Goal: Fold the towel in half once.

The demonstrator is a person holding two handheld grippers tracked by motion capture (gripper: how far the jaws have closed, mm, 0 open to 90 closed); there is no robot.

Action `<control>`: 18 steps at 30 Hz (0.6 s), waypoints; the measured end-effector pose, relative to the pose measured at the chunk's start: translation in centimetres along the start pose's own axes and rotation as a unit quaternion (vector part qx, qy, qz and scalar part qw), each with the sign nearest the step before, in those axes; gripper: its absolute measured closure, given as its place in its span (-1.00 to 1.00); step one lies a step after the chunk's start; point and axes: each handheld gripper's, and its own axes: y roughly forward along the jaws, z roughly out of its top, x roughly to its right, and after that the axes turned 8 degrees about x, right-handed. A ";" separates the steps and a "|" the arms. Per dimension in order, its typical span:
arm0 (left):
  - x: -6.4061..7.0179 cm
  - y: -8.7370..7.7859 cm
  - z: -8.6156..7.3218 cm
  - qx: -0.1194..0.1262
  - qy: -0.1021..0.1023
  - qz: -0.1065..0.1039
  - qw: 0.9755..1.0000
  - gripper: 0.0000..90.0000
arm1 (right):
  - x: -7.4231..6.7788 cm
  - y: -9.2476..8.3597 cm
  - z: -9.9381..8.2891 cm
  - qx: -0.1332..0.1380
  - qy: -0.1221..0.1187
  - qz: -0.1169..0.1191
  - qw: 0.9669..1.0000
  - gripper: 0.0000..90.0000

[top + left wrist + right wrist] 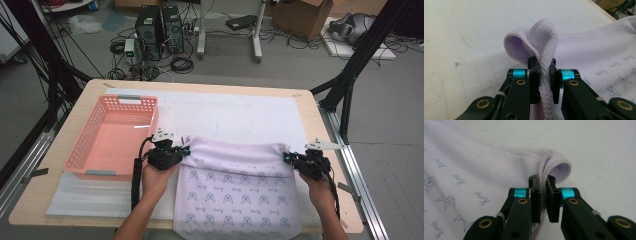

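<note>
A pale lilac towel (240,192) printed with small blue figures lies on the white mat at the table's near side, its near part hanging over the front edge. My left gripper (181,150) is shut on the towel's far left corner (541,42), the stitched hem pinched between the pads and lifted a little. My right gripper (288,157) is shut on the far right corner (554,165), whose hem curls up beyond the jaws. Between both grippers the far hem is raised and bunched.
A pink plastic basket (90,155) stands at the left of the table, right beside my left gripper. The white mat (235,115) stretches bare beyond the towel. The table's right edge (327,135) lies close to my right gripper.
</note>
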 end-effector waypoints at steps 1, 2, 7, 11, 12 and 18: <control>-0.2 0.3 0.3 0.002 0.001 0.004 1.000 0.85 | 0.3 0.5 0.5 -0.003 -0.007 -0.003 1.000 0.88; -0.4 0.6 0.7 0.006 0.002 0.006 1.000 0.85 | 0.5 1.0 1.0 -0.006 -0.011 -0.003 1.000 0.88; -1.6 2.2 1.8 0.016 -0.006 0.023 1.000 0.85 | 1.5 2.6 2.6 -0.002 -0.016 -0.012 1.000 0.88; -2.6 3.5 1.1 0.004 -0.021 0.034 0.999 0.85 | 2.1 4.2 3.1 -0.007 -0.009 -0.019 1.000 0.87; -2.6 3.7 1.0 0.000 -0.018 0.036 0.999 0.85 | 2.3 4.8 3.0 -0.013 -0.015 -0.022 1.000 0.87; -2.3 3.9 -0.2 -0.005 0.001 0.033 0.999 0.38 | 2.6 6.1 2.3 -0.037 0.003 -0.059 0.998 0.29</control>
